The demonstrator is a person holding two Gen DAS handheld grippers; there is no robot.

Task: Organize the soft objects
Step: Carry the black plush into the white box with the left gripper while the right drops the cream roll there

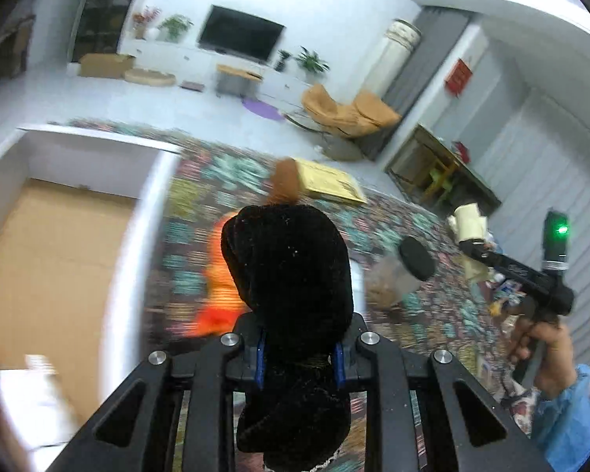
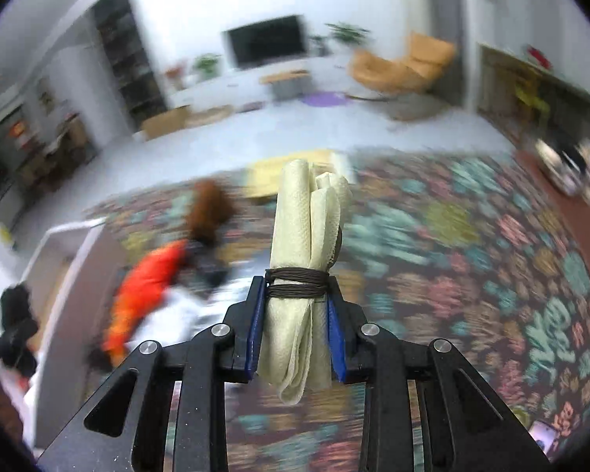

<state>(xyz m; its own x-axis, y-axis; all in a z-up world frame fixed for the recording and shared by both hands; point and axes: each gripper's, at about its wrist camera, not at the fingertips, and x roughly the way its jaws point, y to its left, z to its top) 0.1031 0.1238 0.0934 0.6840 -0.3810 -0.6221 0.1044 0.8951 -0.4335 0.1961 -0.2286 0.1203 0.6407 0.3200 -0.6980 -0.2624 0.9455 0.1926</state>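
Left wrist view: left tongs (image 1: 299, 358) clamped on a black plush (image 1: 291, 275), pads biting its narrow waist. Plush long axis runs straight out along the fingers, bulky end forward and up, tail end hanging back under the tongs. White bin (image 1: 59, 236) with brown floor lies just left of the tongs, rim close; the drop, as I judge it, is a short swing left. Left tongs are the nearer pair to the bin. Right tongs (image 1: 468, 244) show far right, well apart, carrying the cream roll (image 1: 468, 220). Orange toy (image 1: 216, 275) and a brown one (image 1: 285, 181) lie ahead on the patterned surface (image 1: 432, 314), blurred.

Right wrist view: right tongs (image 2: 297, 314) closed on the cream roll (image 2: 306, 259) just below its brown cord (image 2: 297, 281). Roll axis lines up with the fingers, loose folded end pointing forward and up. Bin (image 2: 70, 244) sits left and ahead, past the orange toy (image 2: 145, 295); black plush (image 2: 15, 306) at far left edge.
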